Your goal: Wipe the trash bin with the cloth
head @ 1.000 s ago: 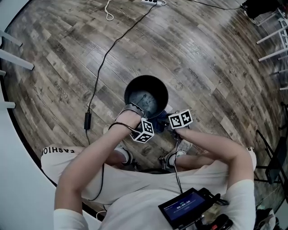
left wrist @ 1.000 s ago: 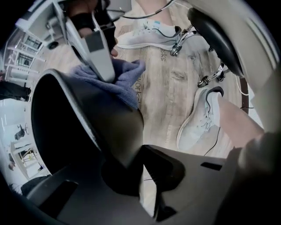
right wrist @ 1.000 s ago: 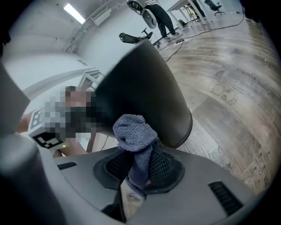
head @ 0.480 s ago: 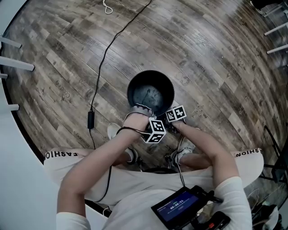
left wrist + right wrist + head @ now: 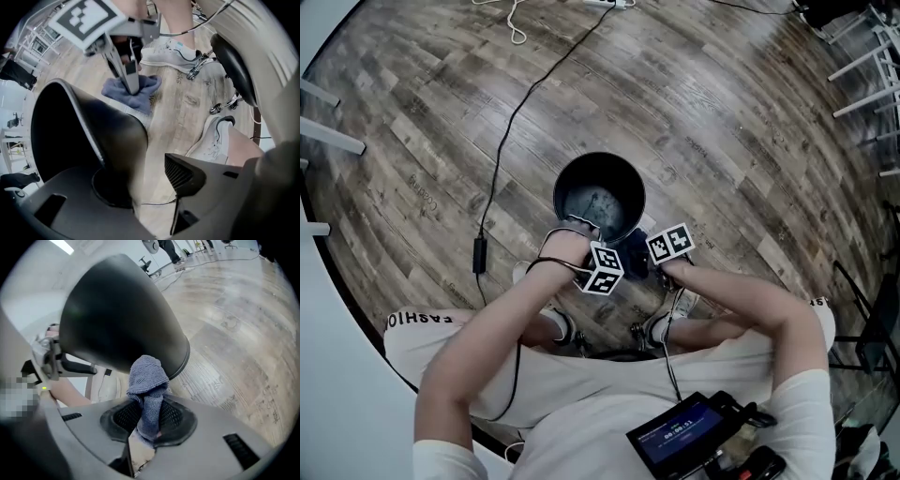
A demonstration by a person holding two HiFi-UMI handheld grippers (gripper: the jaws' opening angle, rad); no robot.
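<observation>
Clamping cloth [image 5: 147, 380] in right tool [image 5: 147, 423] — left tool [image 5: 140, 183] just opened wide, trash bin [image 5: 117, 310] rim between

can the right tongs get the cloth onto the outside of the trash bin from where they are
Probably yes. The right tongs are shut on the cloth, which sits right beside the trash bin, by its outer wall near the base. Nothing shows between cloth and wall.

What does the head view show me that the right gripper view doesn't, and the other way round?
Only the head view: the inside of the trash bin and a black cable on the wooden floor. Only the right gripper view: the blue cloth pinched in the right gripper's jaws, and the bin's outer wall. Both: the bin and the floor.
</observation>
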